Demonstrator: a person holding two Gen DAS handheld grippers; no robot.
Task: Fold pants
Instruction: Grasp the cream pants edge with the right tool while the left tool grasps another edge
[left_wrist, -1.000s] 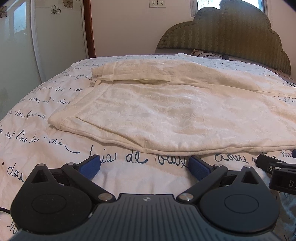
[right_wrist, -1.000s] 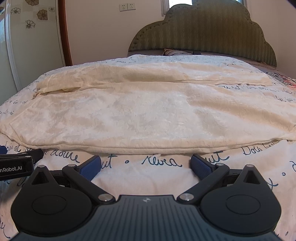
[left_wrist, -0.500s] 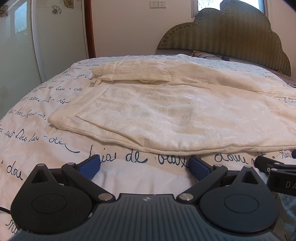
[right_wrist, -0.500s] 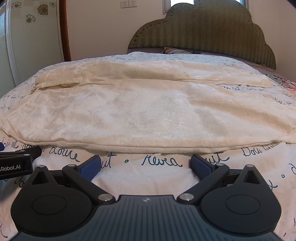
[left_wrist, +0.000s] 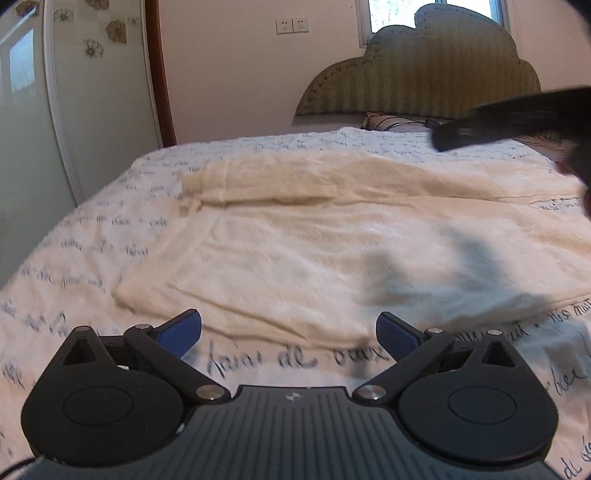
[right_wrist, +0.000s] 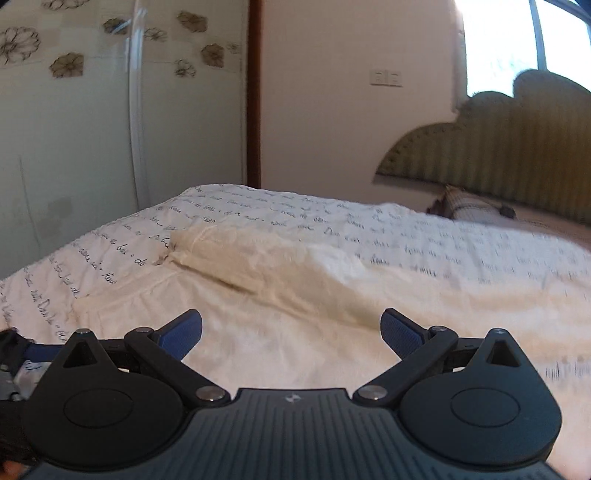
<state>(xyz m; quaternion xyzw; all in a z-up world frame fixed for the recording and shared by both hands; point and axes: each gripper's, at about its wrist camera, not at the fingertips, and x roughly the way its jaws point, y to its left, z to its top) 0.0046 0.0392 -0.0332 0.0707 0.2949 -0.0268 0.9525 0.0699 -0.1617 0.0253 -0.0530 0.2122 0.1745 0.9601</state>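
Observation:
Cream pants lie spread flat across the bed, one leg behind the other, waist end at the left. My left gripper is open and empty, just above the bedspread at the pants' near edge. My right gripper is open and empty, raised over the pants near the waist end. Part of the right gripper shows blurred in the left wrist view, up at the right, with its shadow on the fabric.
A white bedspread with dark script covers the bed. A green padded headboard stands behind, with a pillow below it. A glass wardrobe door with flower prints stands to the left.
Both grippers have lifted off the bed. The right one has risen and swung forward and left over the pants. The left one has risen a little. Both stay open.

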